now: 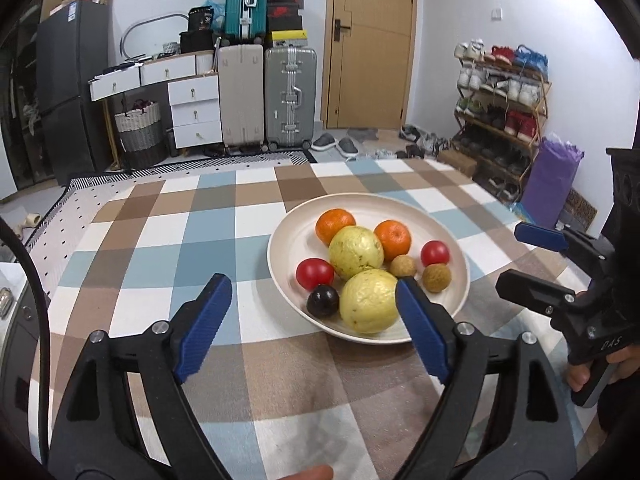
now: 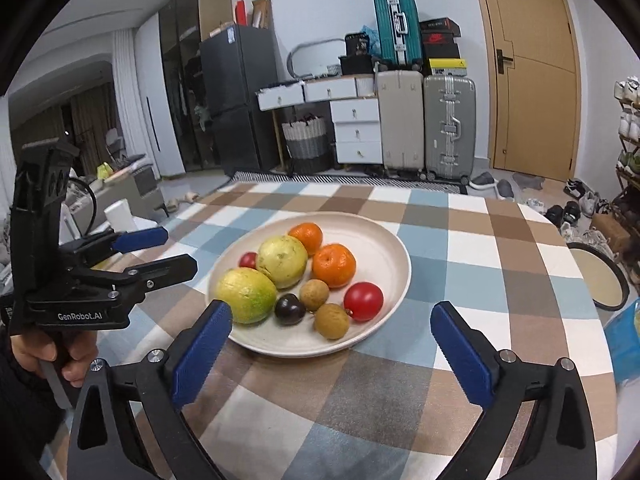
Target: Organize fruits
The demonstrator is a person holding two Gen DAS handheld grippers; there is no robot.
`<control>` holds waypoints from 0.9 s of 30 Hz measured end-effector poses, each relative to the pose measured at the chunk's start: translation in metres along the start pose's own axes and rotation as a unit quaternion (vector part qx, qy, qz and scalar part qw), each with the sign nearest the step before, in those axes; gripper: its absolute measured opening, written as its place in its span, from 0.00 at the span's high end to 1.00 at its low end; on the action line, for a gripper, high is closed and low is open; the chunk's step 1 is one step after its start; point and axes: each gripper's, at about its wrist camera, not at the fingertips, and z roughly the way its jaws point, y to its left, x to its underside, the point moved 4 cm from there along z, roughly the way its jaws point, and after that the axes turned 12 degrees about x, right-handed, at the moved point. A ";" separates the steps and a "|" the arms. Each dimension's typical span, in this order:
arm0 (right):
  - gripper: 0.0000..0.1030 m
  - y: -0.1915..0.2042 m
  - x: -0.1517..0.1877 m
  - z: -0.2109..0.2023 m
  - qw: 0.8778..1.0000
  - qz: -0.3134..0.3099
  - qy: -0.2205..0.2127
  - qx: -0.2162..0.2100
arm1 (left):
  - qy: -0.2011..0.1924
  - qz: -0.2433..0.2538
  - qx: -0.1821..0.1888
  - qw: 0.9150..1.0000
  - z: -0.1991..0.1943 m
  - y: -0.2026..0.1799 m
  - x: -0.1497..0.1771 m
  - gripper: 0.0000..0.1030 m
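Observation:
A cream plate (image 1: pixel 288 240) (image 2: pixel 384 248) sits on the checked tablecloth and holds two yellow-green guavas (image 1: pixel 370 300) (image 2: pixel 246 294), two oranges (image 1: pixel 393 239) (image 2: pixel 334 265), two red tomatoes (image 1: pixel 315 273) (image 2: pixel 363 301), a dark plum (image 1: pixel 322 300) (image 2: pixel 289 309) and two brown longans (image 1: pixel 437 277) (image 2: pixel 331 321). My left gripper (image 1: pixel 314 300) is open and empty just before the plate's near rim. My right gripper (image 2: pixel 330 326) is open and empty, also before the near rim. Each gripper shows at the other view's side (image 1: pixel 532 260) (image 2: pixel 160 250).
The table edge runs behind the plate, with suitcases (image 1: pixel 290 96), drawers and a door beyond. A shoe rack (image 1: pixel 500 120) stands at the right. A round dark-rimmed object (image 2: pixel 596 276) and a blue item (image 2: pixel 624 340) lie at the table's right side.

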 end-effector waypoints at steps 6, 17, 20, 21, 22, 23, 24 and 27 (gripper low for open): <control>0.00 -0.003 -0.001 -0.015 1.000 0.011 -0.017 -0.005 | -0.040 0.003 -0.002 0.999 -0.027 -0.014 0.007 0.01; 0.00 0.001 0.002 -0.023 0.999 0.010 -0.033 -0.009 | -0.050 -0.019 0.003 0.999 -0.027 -0.022 0.017 0.01; 0.00 0.000 0.002 -0.023 0.999 0.011 -0.037 -0.008 | -0.049 -0.019 0.003 0.999 -0.027 -0.022 0.018 0.01; 0.00 0.000 0.002 -0.022 0.999 0.010 -0.039 -0.003 | -0.050 -0.019 0.001 0.999 -0.027 -0.023 0.019 0.01; 0.00 0.000 0.002 -0.023 0.999 0.007 -0.044 0.003 | -0.051 -0.018 0.000 0.999 -0.028 -0.023 0.019 0.01; 0.00 0.000 0.001 -0.023 0.999 0.005 -0.048 0.006 | -0.051 -0.017 -0.001 0.999 -0.027 -0.023 0.019 0.01; 0.00 0.000 0.001 -0.024 0.999 0.004 -0.050 0.006 | -0.050 -0.018 0.000 0.999 -0.027 -0.023 0.019 0.01; 0.00 0.000 0.002 -0.024 0.999 0.007 -0.049 0.001 | -0.052 -0.016 -0.004 0.998 -0.028 -0.023 0.018 0.01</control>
